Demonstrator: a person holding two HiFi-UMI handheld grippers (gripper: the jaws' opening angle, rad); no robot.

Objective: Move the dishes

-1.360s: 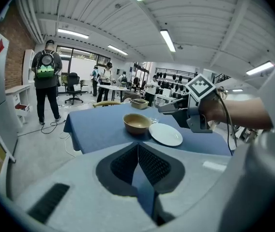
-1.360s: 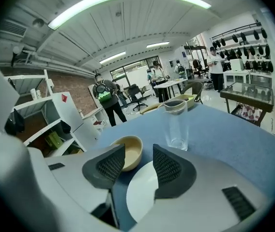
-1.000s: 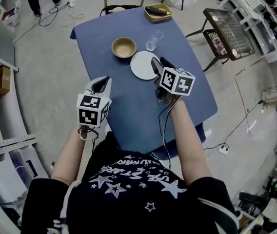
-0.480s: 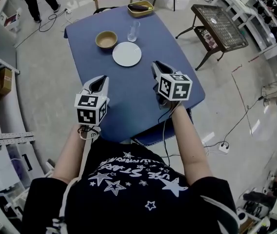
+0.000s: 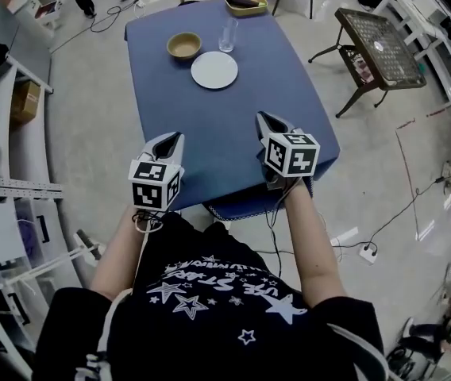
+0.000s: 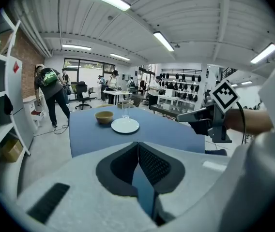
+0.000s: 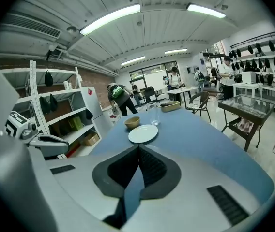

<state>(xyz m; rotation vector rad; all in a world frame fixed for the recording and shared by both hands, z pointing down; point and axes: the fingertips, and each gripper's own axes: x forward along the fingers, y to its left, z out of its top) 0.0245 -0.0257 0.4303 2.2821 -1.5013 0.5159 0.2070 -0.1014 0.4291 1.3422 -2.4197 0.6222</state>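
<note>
At the far end of the tabletop (image 5: 233,141) stand the plate (image 5: 214,70), the bowl (image 5: 183,45) and the glass (image 5: 227,34), well apart from both grippers. The left gripper (image 5: 170,138) is closed and empty, and the right gripper (image 5: 267,120) has just closed on nothing. The plate looks stiff, smooth and breakable, so I would pinch it at its rim.

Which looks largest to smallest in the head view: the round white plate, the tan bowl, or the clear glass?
1. round white plate
2. tan bowl
3. clear glass
They sit close together, so distance barely matters.
</note>
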